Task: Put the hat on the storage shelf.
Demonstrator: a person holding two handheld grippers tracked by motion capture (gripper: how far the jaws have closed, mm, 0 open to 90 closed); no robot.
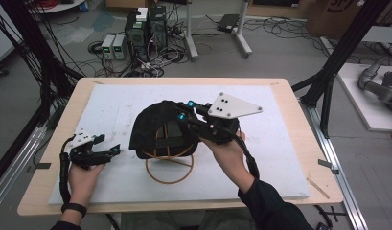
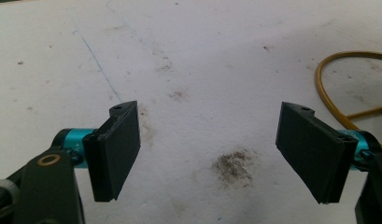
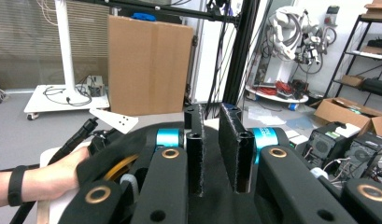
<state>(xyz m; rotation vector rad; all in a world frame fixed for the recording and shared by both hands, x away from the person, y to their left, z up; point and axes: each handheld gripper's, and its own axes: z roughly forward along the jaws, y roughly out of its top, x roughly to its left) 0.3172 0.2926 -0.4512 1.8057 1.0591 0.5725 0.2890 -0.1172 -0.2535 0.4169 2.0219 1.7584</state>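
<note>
A black cap [image 1: 153, 127] sits draped over a yellow wire stand [image 1: 167, 179] in the middle of the white mat [image 1: 280, 158]. My right gripper [image 1: 183, 111] reaches over the cap's top from the right, and its jaws are shut on the cap's black fabric [image 3: 114, 156], with only a narrow slit between them [image 3: 212, 140]. My left gripper [image 1: 109, 151] rests low on the mat just left of the cap and is open. Between its jaws [image 2: 216, 154] lies bare, stained mat, with the stand's yellow ring [image 2: 326, 93] off to the right.
The mat covers a wooden table [image 1: 299, 115]. Black frame posts [image 1: 340, 52] stand at both sides. On the floor beyond the far edge are computer towers [image 1: 145, 28] and tangled cables. A cardboard box [image 3: 149, 65] stands past the table.
</note>
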